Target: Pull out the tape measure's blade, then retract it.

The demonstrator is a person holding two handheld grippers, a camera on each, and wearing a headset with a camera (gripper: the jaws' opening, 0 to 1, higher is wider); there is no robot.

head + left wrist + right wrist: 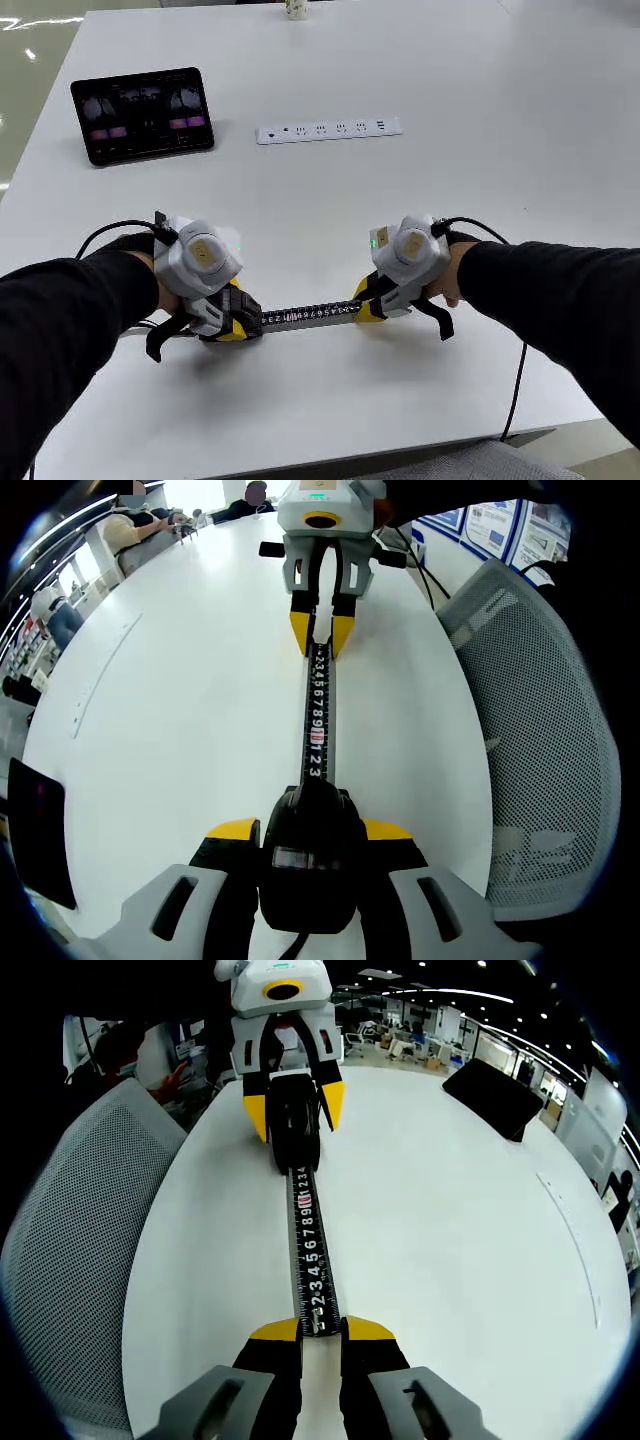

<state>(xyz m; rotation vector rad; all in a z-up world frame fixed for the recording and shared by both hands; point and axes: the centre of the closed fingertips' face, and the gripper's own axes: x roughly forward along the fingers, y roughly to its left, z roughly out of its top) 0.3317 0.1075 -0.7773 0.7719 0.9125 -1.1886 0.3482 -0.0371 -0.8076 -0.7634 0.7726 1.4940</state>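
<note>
My left gripper [238, 322] is shut on the black tape measure case [308, 855], which sits between its yellow-tipped fingers [232, 830]. A short length of black blade [308, 315] with white numbers runs flat just above the white table to my right gripper [364, 308]. That gripper [320, 1331] is shut on the blade's end [318, 1320]. In the right gripper view the case [294, 1120] and the left gripper [292, 1110] face me across the blade [307, 1245]. The left gripper view shows the right gripper [320, 635] pinching the blade tip.
A black tablet [142, 113] lies at the far left of the white table [400, 200], and a white power strip [328, 129] lies mid-table. A grey mesh chair [540, 740] stands at the near edge. Cables [518, 385] trail from both grippers. People sit far off.
</note>
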